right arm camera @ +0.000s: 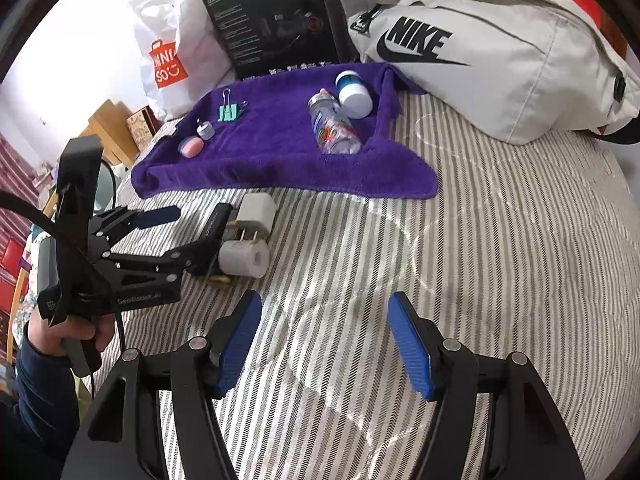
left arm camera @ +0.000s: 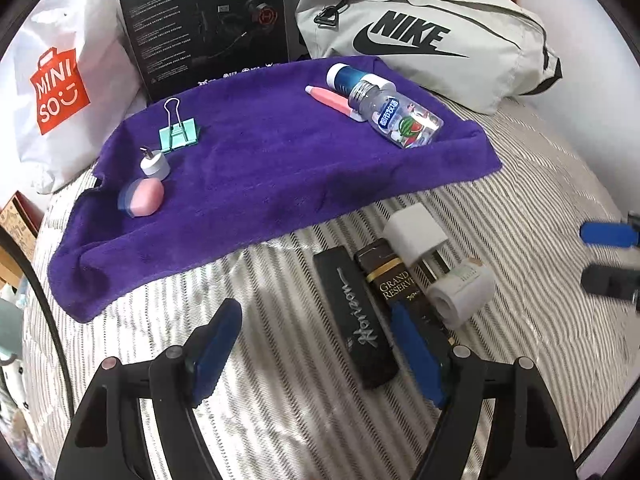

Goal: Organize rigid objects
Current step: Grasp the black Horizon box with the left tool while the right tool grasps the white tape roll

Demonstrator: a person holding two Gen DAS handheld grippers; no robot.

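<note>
While gaping, left claw (right arm camera: 176, 236) low by black box (left arm camera: 354, 318), right claw (right arm camera: 324, 344) hovering.

NIKE — bag (left arm camera: 424, 36); MINISO — sack (left arm camera: 60, 92)

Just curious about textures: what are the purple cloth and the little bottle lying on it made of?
The purple cloth looks like soft, fuzzy microfibre or terry: matte pile, limp folds. The bottle seems clear, glossy plastic: see-through, with highlights and a printed label.
</note>
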